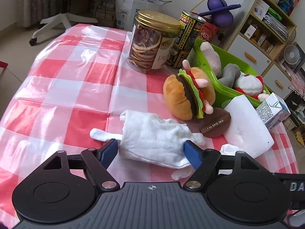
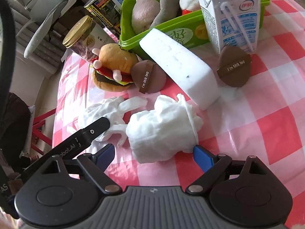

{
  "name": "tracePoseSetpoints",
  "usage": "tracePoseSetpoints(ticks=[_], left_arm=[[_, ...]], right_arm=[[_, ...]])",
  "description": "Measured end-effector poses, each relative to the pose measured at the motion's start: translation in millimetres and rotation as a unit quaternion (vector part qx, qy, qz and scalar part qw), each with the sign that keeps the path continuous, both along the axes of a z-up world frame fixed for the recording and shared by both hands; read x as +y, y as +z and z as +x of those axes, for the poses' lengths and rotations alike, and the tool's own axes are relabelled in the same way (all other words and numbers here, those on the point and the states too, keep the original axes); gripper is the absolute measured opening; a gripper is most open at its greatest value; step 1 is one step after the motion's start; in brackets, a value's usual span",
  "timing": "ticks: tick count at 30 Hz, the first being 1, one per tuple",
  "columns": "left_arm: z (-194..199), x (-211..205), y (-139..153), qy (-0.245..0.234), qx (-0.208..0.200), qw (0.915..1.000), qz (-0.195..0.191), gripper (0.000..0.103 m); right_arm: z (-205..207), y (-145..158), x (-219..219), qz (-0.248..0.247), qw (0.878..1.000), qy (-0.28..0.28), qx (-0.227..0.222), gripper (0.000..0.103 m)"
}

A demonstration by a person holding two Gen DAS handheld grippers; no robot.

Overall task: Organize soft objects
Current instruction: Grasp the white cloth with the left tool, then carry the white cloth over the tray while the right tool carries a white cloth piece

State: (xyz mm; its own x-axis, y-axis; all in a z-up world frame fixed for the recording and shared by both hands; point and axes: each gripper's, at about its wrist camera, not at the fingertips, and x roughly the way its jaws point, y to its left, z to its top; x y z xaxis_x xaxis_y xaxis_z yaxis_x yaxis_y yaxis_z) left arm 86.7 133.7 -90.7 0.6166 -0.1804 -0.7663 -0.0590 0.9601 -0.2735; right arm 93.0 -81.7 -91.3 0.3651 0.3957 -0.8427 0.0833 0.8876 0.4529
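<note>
A rolled white cloth (image 1: 152, 139) lies on the checked tablecloth between the wide-open fingers of my left gripper (image 1: 152, 152). A second white cloth (image 2: 164, 131) lies between the open fingers of my right gripper (image 2: 154, 154); the first cloth (image 2: 101, 112) is to its left, under the left gripper's finger (image 2: 95, 129). A plush burger (image 1: 188, 91) and a brown puff (image 1: 215, 123) lie beyond, next to the green bin (image 1: 225, 93) that holds several plush toys (image 1: 246, 84). A white sponge block (image 1: 247, 126) leans by the bin. A second brown puff (image 2: 233, 68) rests against the milk carton.
A gold-lidded jar (image 1: 150, 42) and a black-and-yellow can (image 1: 185, 40) stand behind the burger. A milk carton (image 2: 232, 15) stands by the bin. A shelf unit (image 1: 266, 28) is off the table's far right, an office chair (image 1: 57, 3) beyond its far edge.
</note>
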Motion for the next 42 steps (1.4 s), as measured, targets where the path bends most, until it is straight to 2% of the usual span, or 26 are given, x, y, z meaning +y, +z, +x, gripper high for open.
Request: tracePoseSetpoints(ticks=[3, 5, 6, 8, 11, 13, 17, 27, 42], left_arm=[[1.0, -0.3, -2.4, -0.002, 0.006, 0.9999, -0.009, 0.065], [1.0, -1.7, -2.4, -0.005, 0.007, 0.9999, -0.009, 0.056], [1.4, -3.0, -2.0, -0.006, 0.007, 0.9999, -0.006, 0.053], [2.2, -5.5, -0.5, -0.008, 0.006, 0.9999, 0.004, 0.04], [1.9, -8.1, 3.1, -0.007, 0.005, 0.9999, 0.007, 0.03], [1.5, -9.2, 5.2, -0.007, 0.007, 0.9999, 0.007, 0.028], [-0.6, -9.5, 12.2, -0.002, 0.008, 1.0, 0.005, 0.024], [-8.7, -10.7, 38.0, -0.002, -0.012, 0.9999, -0.009, 0.023], [-14.6, -6.8, 52.0, -0.001, -0.027, 0.9994, -0.022, 0.023]], right_arm=[[0.5, -1.2, 0.6, -0.014, 1.0, 0.002, -0.012, 0.064], [1.4, -1.4, 1.4, -0.018, 1.0, 0.007, -0.018, 0.047], [1.2, -2.1, 0.2, -0.018, 1.0, 0.01, -0.02, 0.043], [2.2, -3.6, -1.5, -0.009, 1.0, 0.015, -0.019, 0.026], [3.9, -4.3, -5.2, 0.008, 1.0, 0.014, -0.012, 0.013], [3.7, -2.6, -6.6, 0.011, 1.0, 0.02, -0.013, 0.009], [1.1, 4.2, -9.1, 0.017, 0.999, 0.03, -0.018, 0.005], [-9.6, 28.9, -20.3, 0.045, 0.997, 0.055, -0.043, 0.005], [-21.0, 43.3, -31.4, 0.068, 0.994, 0.057, -0.064, 0.005]])
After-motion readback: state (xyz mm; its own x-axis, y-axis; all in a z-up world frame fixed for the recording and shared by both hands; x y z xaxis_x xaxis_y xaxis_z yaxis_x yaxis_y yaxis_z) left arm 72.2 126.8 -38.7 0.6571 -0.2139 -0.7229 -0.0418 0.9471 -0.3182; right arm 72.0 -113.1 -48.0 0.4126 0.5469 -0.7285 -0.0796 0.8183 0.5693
